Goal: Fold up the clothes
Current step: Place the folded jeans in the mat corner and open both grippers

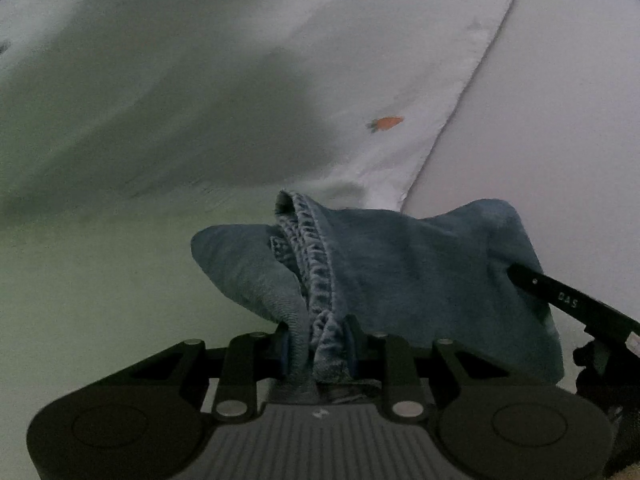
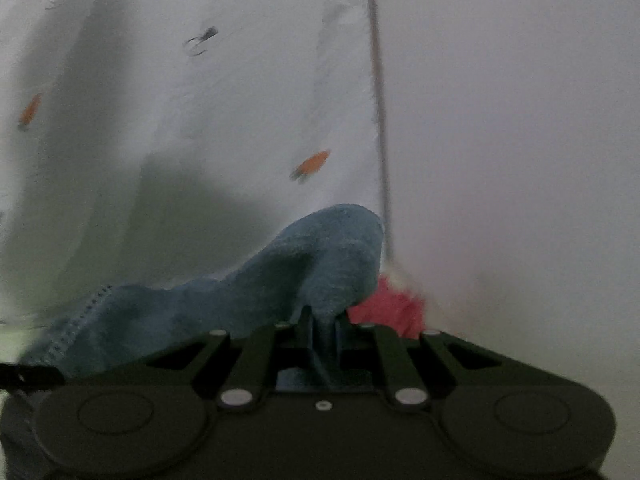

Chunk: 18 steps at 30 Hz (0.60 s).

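Observation:
A blue denim garment (image 1: 420, 264) is held up between both grippers above a white sheet. In the left wrist view, my left gripper (image 1: 316, 346) is shut on a bunched, stitched seam of the denim (image 1: 316, 280). The other gripper's black finger (image 1: 560, 300) shows at the right edge, against the cloth. In the right wrist view, my right gripper (image 2: 322, 322) is shut on a thin fold of the same denim garment (image 2: 280, 276), which drapes away to the left, its stitched hem (image 2: 76, 320) low at the left.
A white sheet printed with small orange carrots (image 1: 386, 123) (image 2: 314, 162) lies below, its edge (image 1: 460, 108) (image 2: 378, 92) against a plain white surface. A pink-red cloth (image 2: 394, 310) lies just right of the right fingers. The frames are motion-blurred.

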Tool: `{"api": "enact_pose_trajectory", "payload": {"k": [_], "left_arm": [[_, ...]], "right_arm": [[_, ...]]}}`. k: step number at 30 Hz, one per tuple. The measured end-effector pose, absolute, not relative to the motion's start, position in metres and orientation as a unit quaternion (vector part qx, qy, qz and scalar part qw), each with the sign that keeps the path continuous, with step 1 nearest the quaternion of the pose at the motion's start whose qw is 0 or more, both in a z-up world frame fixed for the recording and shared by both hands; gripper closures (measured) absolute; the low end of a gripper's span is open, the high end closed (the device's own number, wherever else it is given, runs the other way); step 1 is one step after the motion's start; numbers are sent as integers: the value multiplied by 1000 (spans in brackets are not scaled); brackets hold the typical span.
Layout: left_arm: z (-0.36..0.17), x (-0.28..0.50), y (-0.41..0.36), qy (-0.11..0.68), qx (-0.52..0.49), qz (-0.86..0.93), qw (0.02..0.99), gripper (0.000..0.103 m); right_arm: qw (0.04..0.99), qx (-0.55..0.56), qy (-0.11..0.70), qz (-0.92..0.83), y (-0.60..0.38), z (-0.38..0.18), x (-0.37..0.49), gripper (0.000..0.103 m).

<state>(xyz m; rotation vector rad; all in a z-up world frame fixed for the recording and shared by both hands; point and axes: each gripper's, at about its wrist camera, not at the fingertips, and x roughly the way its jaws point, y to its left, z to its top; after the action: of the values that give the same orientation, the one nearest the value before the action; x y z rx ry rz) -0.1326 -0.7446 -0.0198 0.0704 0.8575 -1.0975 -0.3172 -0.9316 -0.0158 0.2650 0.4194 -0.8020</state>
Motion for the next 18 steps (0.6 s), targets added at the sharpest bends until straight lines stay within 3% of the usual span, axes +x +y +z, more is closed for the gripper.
{"api": "enact_pose_trajectory", "payload": {"k": [3,5,8,10,11,16,18], "left_arm": [[-39,-123,-796,396,56,-494,772,69],[-60,-116,-829,408,92,-479,772,62],[-97,-115,-857,436,161,-456,759,56],[-115,-120,-860,447,190,-449,750,41],[-120,-123,-852,452,196,-445,748,35],[-128,-136,-832,461,200,-429,751,30],[-121,-140,-824,445,198,-438,756,23]], "right_arm": [[887,109,208,-397,-983,-31,-302,90],[872,81,250,-413,-1010,-54,-280,80],[852,59,293,-430,-1037,-86,-260,54],[850,81,296,-428,-1041,-104,-257,35],[849,99,301,-423,-1040,-113,-257,31],[834,184,272,-444,-1010,-139,-279,21],[830,203,267,-445,-999,-135,-290,16]]}}
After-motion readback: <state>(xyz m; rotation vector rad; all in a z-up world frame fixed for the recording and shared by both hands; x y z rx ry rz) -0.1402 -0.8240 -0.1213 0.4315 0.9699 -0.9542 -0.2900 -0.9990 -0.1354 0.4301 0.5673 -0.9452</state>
